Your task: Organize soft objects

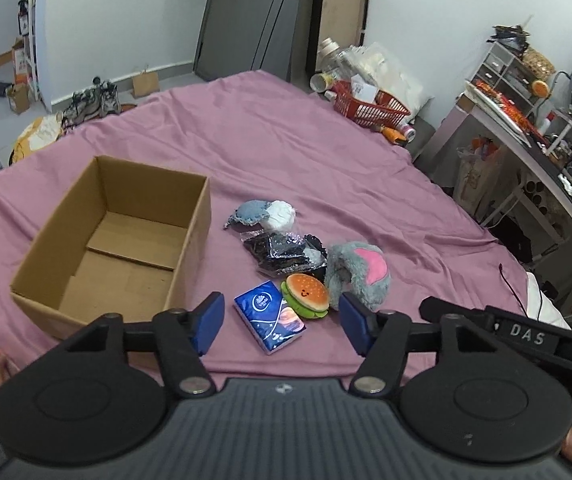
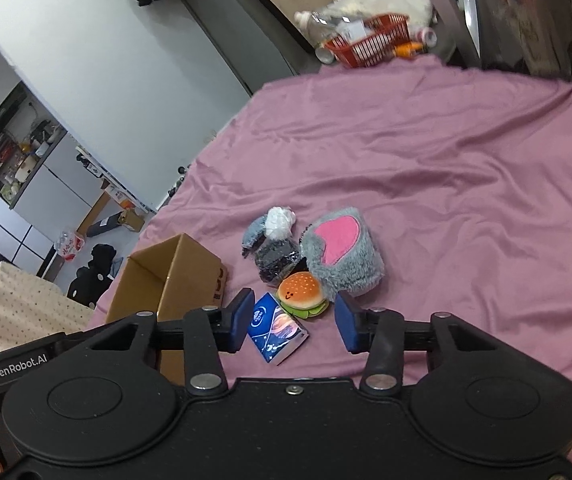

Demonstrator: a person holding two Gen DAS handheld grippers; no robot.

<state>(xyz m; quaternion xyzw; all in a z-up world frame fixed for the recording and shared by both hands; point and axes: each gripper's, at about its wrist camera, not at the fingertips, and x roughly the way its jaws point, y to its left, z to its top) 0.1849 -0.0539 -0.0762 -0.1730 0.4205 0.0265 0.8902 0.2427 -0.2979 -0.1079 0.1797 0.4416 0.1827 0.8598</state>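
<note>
Tissue pack [image 1: 269,318] sits low centre in your left wrist view, framed between the spread blue pads of your left gripper [image 1: 279,322], which holds nothing. The burger plush [image 1: 306,294] touches its upper right corner; the cardboard box [image 1: 65,236] stands open at left on the pink sheet [image 1: 286,140].

In your right wrist view, your right gripper [image 2: 294,322] is likewise spread and empty, the tissue pack [image 2: 277,330] between its pads, the grey plush [image 2: 342,254] just above them.
</note>
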